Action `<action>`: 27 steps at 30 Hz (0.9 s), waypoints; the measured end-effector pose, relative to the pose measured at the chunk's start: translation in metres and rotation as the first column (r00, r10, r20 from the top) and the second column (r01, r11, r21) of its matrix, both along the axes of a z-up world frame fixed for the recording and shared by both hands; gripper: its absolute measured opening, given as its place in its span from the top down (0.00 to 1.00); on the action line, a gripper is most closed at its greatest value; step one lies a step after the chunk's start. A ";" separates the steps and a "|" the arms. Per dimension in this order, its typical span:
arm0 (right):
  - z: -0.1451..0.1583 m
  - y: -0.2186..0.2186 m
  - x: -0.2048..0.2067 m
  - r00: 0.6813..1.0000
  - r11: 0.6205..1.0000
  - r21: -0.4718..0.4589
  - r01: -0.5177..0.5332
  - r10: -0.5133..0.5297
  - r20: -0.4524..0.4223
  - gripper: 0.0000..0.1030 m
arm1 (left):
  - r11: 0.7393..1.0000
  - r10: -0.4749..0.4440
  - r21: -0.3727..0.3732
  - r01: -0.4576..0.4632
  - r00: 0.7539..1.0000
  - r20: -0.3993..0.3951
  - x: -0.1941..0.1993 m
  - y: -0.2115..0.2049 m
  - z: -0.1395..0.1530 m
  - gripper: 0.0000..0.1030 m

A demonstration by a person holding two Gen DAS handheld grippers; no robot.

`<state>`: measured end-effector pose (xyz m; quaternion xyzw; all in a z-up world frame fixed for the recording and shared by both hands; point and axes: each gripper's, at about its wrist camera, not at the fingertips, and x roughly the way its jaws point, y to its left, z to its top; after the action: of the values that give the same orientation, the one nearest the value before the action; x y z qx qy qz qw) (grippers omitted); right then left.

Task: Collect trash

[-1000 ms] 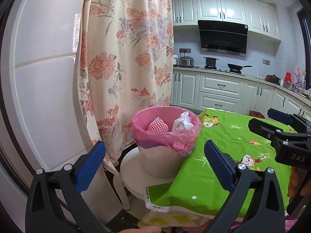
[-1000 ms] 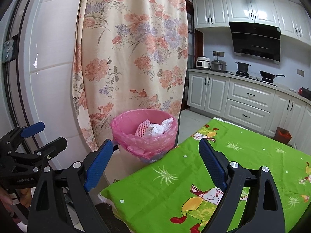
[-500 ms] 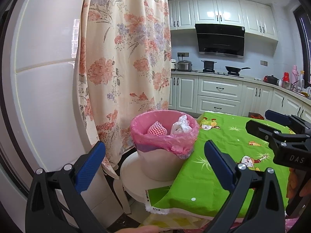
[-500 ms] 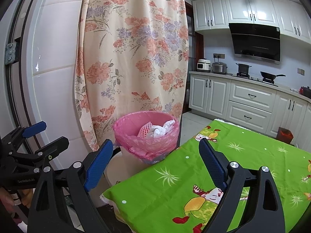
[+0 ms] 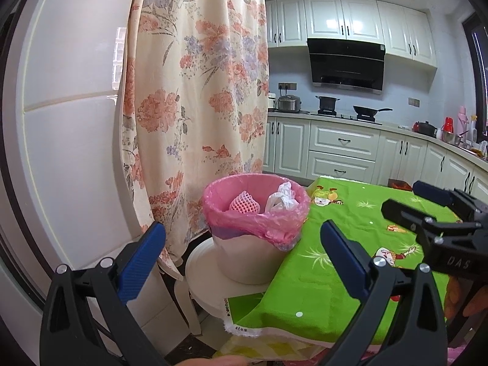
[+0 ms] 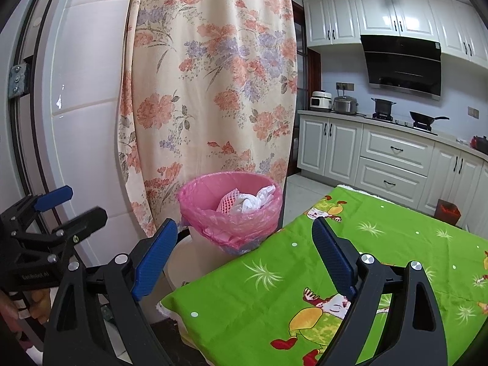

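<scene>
Holding both tools wide open and empty, left tool (image 5: 242,245) and right tool (image 6: 244,245), facing the pink-lined bin (image 5: 256,210) beside the table (image 5: 344,262).

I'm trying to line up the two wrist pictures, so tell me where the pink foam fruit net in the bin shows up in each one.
Left wrist view: the pink foam net lies in the left half of the pink-lined bin, left of the white plastic bag.
Right wrist view: the net shows left of centre in the bin, partly under the bag.
Shared landmark: the floral curtain just behind the bin.
</scene>
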<state>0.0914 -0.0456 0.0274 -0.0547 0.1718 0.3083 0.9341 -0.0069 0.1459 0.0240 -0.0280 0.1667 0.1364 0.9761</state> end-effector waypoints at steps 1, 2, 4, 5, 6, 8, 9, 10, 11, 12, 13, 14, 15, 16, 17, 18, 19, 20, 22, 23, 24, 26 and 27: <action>-0.001 0.000 0.000 1.000 1.000 -0.002 -0.002 0.002 -0.001 0.18 | 1.000 0.001 0.004 -0.001 1.000 0.001 0.000 0.000 0.000 0.05; -0.001 0.001 -0.001 1.000 1.000 -0.004 -0.003 0.003 -0.002 0.18 | 1.000 0.003 0.007 -0.003 1.000 0.001 0.000 -0.001 0.000 0.05; -0.002 0.000 -0.002 1.000 1.000 -0.007 -0.007 0.007 -0.002 0.18 | 1.000 0.006 0.005 -0.006 1.000 0.003 0.000 0.000 0.000 0.05; -0.003 0.001 -0.002 1.000 1.000 -0.009 -0.008 0.008 -0.002 0.18 | 1.000 0.007 0.002 -0.007 1.000 0.002 0.001 0.000 0.000 0.05; -0.003 0.001 -0.002 1.000 1.000 -0.010 -0.009 0.009 -0.002 0.18 | 1.000 0.007 0.000 -0.007 1.000 0.001 0.001 0.001 0.000 0.05; -0.005 0.000 -0.002 1.000 1.000 -0.011 -0.009 0.009 -0.005 0.18 | 1.000 0.006 0.000 -0.006 1.000 -0.001 0.001 0.001 -0.001 0.05; -0.005 0.000 -0.002 1.000 1.000 -0.011 -0.009 0.009 -0.006 0.18 | 1.000 0.008 0.000 -0.008 1.000 0.001 0.001 0.001 -0.001 0.05; -0.005 0.000 -0.002 1.000 1.000 -0.010 -0.009 0.008 -0.006 0.18 | 1.000 0.009 0.001 -0.009 1.000 0.002 0.001 0.001 0.000 0.05; -0.005 0.000 -0.002 1.000 1.000 -0.010 -0.009 0.009 -0.006 0.18 | 1.000 0.010 0.001 -0.010 1.000 0.003 0.001 0.001 0.000 0.05; -0.005 -0.001 -0.002 1.000 1.000 -0.009 -0.009 0.008 -0.007 0.18 | 1.000 0.009 0.001 -0.009 1.000 0.003 0.002 0.001 0.000 0.05; -0.005 -0.001 -0.002 1.000 1.000 -0.008 -0.008 0.008 -0.007 0.18 | 1.000 0.008 0.002 -0.008 1.000 0.003 0.002 0.000 0.000 0.05; -0.005 -0.001 -0.002 1.000 1.000 -0.009 -0.009 0.009 -0.006 0.18 | 1.000 0.009 0.002 -0.009 1.000 0.003 0.002 0.000 -0.001 0.05; -0.005 -0.001 -0.002 1.000 1.000 -0.009 -0.010 0.010 -0.006 0.18 | 1.000 0.010 0.002 -0.010 1.000 0.003 0.001 0.000 0.000 0.05; -0.005 -0.001 -0.002 1.000 1.000 -0.009 -0.010 0.010 -0.005 0.18 | 1.000 0.009 0.002 -0.009 1.000 0.003 0.001 0.000 0.000 0.05; -0.005 -0.001 -0.001 1.000 1.000 -0.008 -0.010 0.010 -0.004 0.18 | 1.000 0.006 0.001 -0.006 1.000 0.002 0.001 0.000 0.000 0.05; -0.005 -0.001 -0.001 1.000 1.000 -0.008 -0.010 0.010 -0.005 0.18 | 1.000 0.003 0.000 -0.003 1.000 0.000 0.002 0.000 -0.001 0.05; -0.005 -0.001 -0.001 1.000 1.000 -0.007 -0.010 0.010 -0.005 0.18 | 1.000 0.003 0.001 -0.003 1.000 0.000 0.002 0.000 -0.001 0.05; -0.005 -0.001 -0.001 1.000 1.000 -0.008 -0.010 0.010 -0.005 0.18 | 1.000 0.003 0.002 -0.003 1.000 -0.001 0.002 0.000 -0.001 0.05; -0.005 -0.002 -0.001 1.000 1.000 -0.007 -0.009 0.009 -0.005 0.18 | 1.000 0.002 0.006 -0.002 1.000 -0.005 0.002 -0.001 -0.001 0.05; -0.005 -0.002 -0.002 1.000 1.000 -0.007 -0.009 0.009 -0.006 0.18 | 1.000 0.002 0.008 -0.002 1.000 -0.006 0.002 -0.001 -0.001 0.05; -0.005 -0.002 -0.002 1.000 1.000 -0.006 -0.009 0.009 -0.006 0.18 | 1.000 0.001 0.010 -0.001 1.000 -0.007 0.003 -0.001 -0.001 0.05; -0.005 -0.002 -0.002 1.000 1.000 -0.009 -0.009 0.009 -0.006 0.18 | 1.000 -0.003 0.014 0.003 1.000 -0.006 0.003 -0.002 -0.002 0.05; -0.005 -0.002 -0.002 1.000 1.000 -0.007 -0.009 0.009 -0.005 0.18 | 1.000 -0.004 0.016 0.004 1.000 -0.005 0.003 -0.002 -0.002 0.05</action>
<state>0.0898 -0.0473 0.0227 -0.0579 0.1750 0.3120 0.9320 -0.0040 0.1438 0.0217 -0.0195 0.1679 0.1360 0.9762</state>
